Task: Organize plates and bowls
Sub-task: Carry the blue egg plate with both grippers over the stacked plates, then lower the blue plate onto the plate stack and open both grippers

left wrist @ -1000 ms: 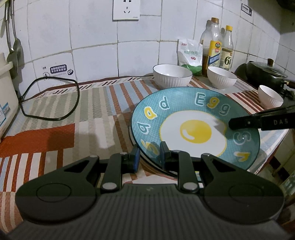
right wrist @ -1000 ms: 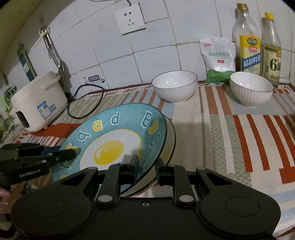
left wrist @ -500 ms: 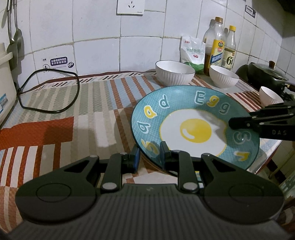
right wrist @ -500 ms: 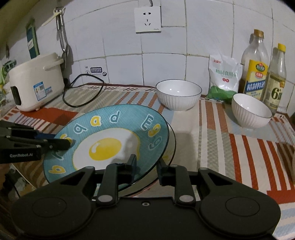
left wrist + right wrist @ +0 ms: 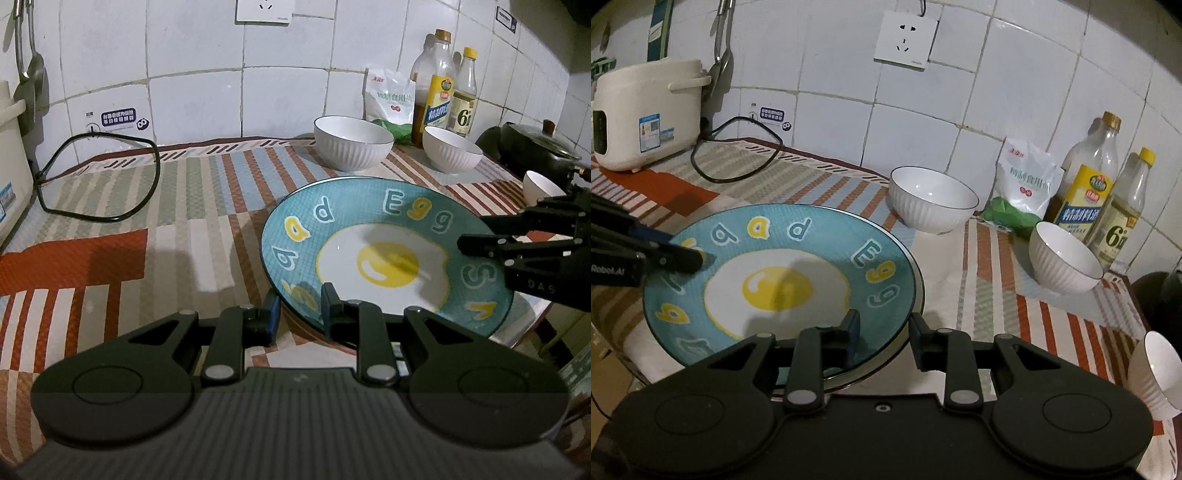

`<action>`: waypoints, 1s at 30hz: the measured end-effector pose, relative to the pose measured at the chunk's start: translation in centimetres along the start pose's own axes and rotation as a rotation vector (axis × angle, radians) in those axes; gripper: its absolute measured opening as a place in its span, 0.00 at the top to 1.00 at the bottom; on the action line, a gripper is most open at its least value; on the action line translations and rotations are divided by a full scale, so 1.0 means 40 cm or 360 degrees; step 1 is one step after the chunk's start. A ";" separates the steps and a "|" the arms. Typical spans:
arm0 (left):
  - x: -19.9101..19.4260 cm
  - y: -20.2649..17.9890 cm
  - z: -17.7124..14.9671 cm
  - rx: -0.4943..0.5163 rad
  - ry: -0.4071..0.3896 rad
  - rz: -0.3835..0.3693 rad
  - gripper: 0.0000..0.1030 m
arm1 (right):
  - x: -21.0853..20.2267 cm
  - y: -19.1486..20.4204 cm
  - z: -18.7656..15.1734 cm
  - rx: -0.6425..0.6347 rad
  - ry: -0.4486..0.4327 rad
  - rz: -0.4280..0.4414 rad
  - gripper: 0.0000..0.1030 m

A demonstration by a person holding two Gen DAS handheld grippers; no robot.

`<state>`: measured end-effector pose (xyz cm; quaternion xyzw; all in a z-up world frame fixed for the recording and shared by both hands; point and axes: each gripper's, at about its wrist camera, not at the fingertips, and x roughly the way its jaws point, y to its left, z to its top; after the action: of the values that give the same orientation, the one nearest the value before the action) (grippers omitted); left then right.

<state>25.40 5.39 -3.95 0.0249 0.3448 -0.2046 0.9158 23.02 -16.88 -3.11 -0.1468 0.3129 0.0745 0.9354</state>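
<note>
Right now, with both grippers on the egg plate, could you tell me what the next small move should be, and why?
Probably carry the egg plate level toward the open striped cloth on the left. The left gripper and right gripper pinch opposite rims, so moving together should keep it steady and clear of the white bowls.

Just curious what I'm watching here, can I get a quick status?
Left gripper, right gripper: jaws clamped on opposite rims. Egg plate held between them, over a second plate. Nearest white bowl stands apart.
</note>
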 end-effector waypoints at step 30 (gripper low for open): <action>-0.325 -0.209 -0.020 0.0470 -0.0337 0.0206 0.37 | -0.332 -0.038 -0.075 0.0161 -0.0362 0.0313 0.34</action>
<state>12.80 2.54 4.58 0.1594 0.2104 -0.1952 0.9446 11.14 -19.90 3.04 -0.0589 0.2212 0.1660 0.9592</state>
